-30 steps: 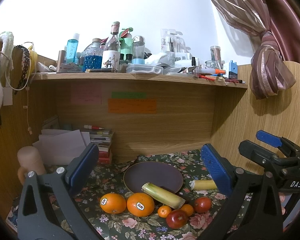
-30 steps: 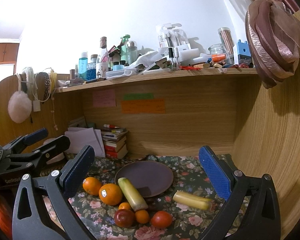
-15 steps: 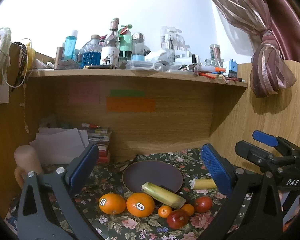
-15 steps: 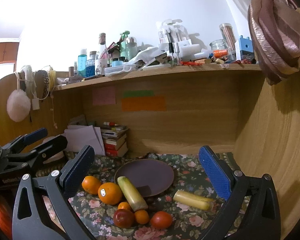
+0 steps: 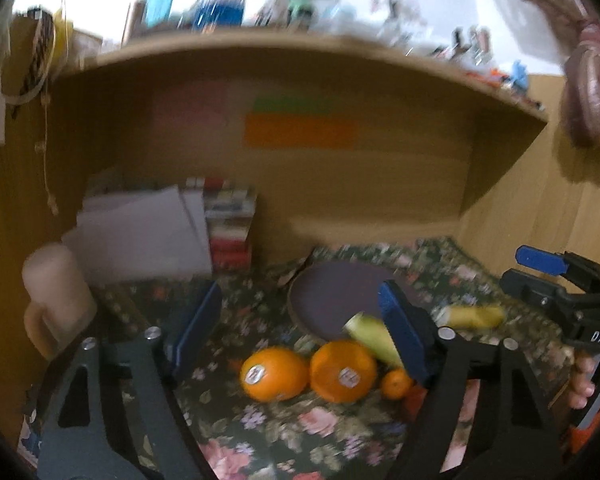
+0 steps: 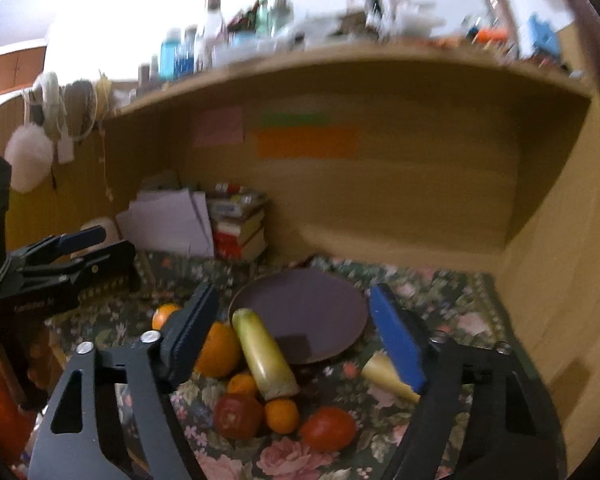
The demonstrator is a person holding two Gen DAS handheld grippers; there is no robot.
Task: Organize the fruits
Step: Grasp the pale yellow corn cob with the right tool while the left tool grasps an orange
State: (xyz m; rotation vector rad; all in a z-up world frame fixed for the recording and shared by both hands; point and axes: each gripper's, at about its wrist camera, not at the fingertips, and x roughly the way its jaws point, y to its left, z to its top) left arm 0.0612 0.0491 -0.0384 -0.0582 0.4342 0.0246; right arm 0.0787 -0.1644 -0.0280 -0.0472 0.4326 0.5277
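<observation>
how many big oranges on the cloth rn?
2. Both lie side by side in front of the plate: the left orange and the right orange, which sits against the yellow-green stalk. Small tangerines not counted; more may hide behind the jaws.

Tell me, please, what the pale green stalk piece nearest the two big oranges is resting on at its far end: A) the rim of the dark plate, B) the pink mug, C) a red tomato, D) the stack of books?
A: in the right wrist view the stalk piece leans with its far end over the near rim of the dark plate, beside a large orange.
</observation>
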